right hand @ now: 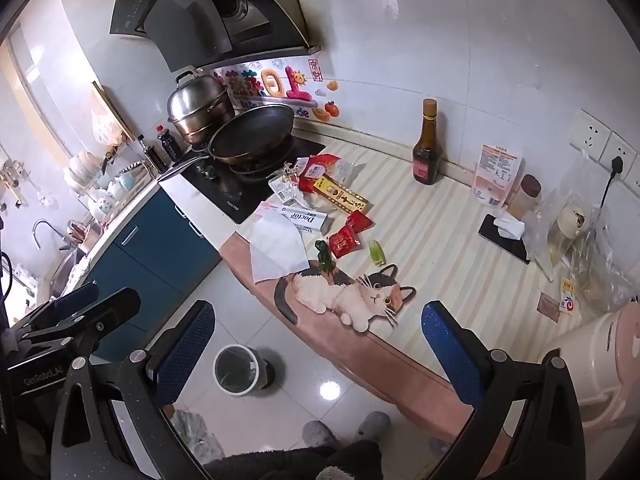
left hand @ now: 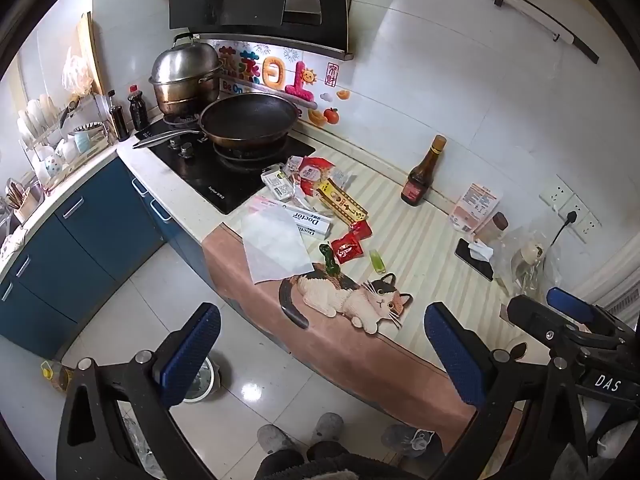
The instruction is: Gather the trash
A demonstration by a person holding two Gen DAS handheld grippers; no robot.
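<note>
A: How do the 2 claws stand?

B: The left gripper (left hand: 320, 352) is spread wide, blue pads far apart, holding nothing, hovering over the counter's front edge. The right gripper (right hand: 320, 352) is just as wide and just as empty. Each shows at the edge of the other's view.

A: Where is the trash?

B: Scattered on the striped cat mat (right hand: 420, 240), just right of the black cooktop (right hand: 236, 192). A white paper sheet (right hand: 276, 250) hangs over the mat's front edge. Behind it lies a white Doctor box (right hand: 300, 216). 2 red sachets (right hand: 350, 234) lie near each other, a small green packet (right hand: 377, 256) just to their right and a dark green wrapper (right hand: 324, 260) at the printed cat's back. Farther back, a yellow-and-red wrapper (right hand: 342, 196) and a red-and-white packet (right hand: 318, 168) sit in a heap with clear plastic, near the frying pan (right hand: 252, 130).

A: And the bin?

B: A round bin (right hand: 236, 368) with a clear liner stands on the tiled floor below the counter. A dark sauce bottle (right hand: 427, 148) stands upright by the wall, well apart from the heap.
</note>
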